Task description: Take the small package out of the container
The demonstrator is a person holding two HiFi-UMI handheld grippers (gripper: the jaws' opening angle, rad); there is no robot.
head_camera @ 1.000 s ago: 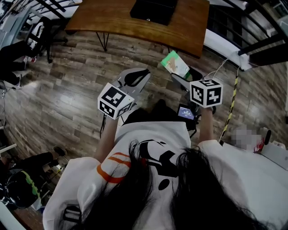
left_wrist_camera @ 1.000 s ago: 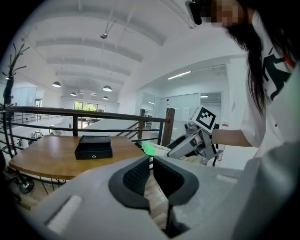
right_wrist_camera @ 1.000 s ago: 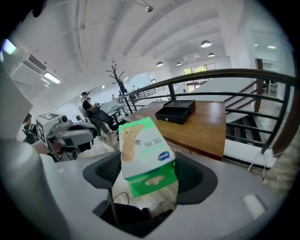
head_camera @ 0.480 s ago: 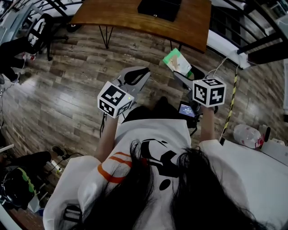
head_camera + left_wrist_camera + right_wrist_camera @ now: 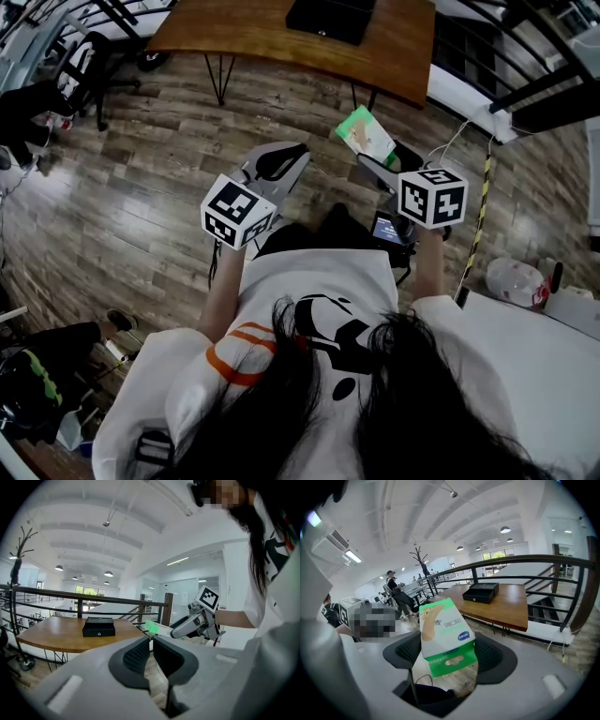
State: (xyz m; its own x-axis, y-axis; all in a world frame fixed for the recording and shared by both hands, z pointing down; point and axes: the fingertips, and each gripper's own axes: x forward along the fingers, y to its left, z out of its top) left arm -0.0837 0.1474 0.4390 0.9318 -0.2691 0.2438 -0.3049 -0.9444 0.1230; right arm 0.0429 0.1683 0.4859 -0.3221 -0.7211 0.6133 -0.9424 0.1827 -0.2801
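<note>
Wood-plank floor (image 5: 141, 216) underfoot, railing at the edge; person stands with both tools held out in front.

Right gripper (image 5: 447, 645): jaws set wide and clamped on the small package (image 5: 443, 630), a green-and-white carton. Pads press its two side faces at the lower end. Most of the carton stands up past the jaw tips, tilted a little.

Left gripper (image 5: 151, 653): jaws drawn together, nothing between them. It sits level and off to the side, not touching the package.

Further out: wooden table (image 5: 253, 37) ahead, black box (image 5: 333, 17) on it (probably the container; lid state not readable from here). The package is in the air, well apart from box and table.

Judgement: removal looks done; the step in hand is carrying the carton clear.

To do it well:
- hold the squeeze even, since thin card will buckle if pinched harder
- the grip is low on the carton, so avoid quick wrist turns that could lever it out
- leave the left tool free to steady the top if it slips
</note>
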